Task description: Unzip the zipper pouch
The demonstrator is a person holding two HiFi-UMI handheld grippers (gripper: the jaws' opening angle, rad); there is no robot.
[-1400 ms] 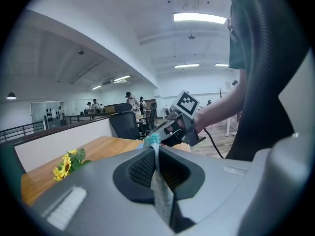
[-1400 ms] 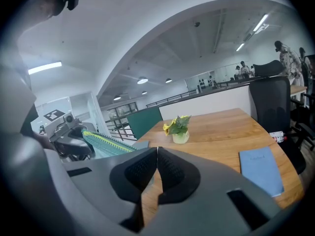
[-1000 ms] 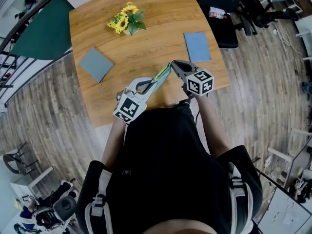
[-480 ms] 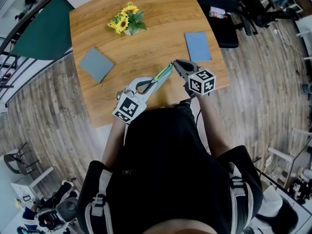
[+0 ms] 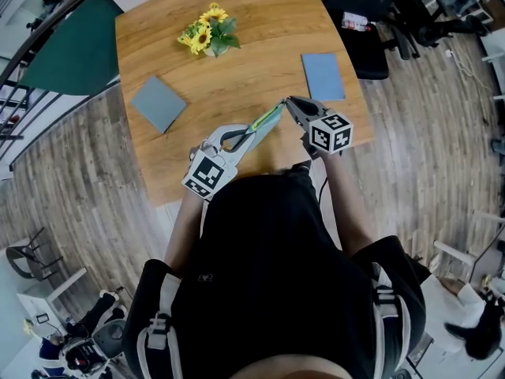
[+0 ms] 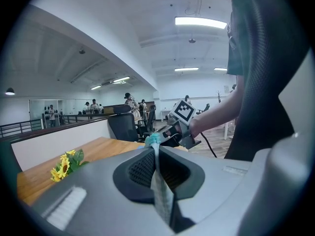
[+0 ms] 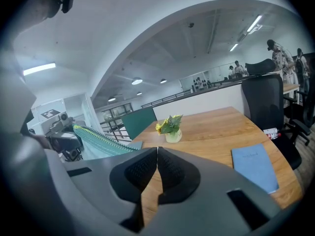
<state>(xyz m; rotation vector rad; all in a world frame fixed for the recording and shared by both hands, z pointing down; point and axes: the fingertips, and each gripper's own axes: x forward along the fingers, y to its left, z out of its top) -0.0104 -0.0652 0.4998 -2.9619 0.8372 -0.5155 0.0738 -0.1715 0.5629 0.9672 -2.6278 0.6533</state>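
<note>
A slim green-and-teal zipper pouch (image 5: 261,122) hangs in the air above the wooden table's (image 5: 252,22) near edge, stretched between both grippers. My left gripper (image 5: 245,135) is shut on its near end; in the left gripper view the pouch edge (image 6: 159,181) runs straight down between the jaws (image 6: 155,149). My right gripper (image 5: 289,101) is shut at the pouch's far tip, where the zipper line (image 7: 98,137) ends at the jaw tips (image 7: 157,149). The pull itself is hidden inside the jaws.
A pot of sunflowers (image 5: 207,36) stands at the back of the table. A grey notebook (image 5: 158,103) lies at the left, a blue one (image 5: 323,76) at the right. A black office chair (image 5: 359,14) stands past the right corner, a green panel (image 5: 75,54) at the left.
My right gripper has moved a little to the right, and the pouch's far tip has gone with it. The left gripper has held still.
</note>
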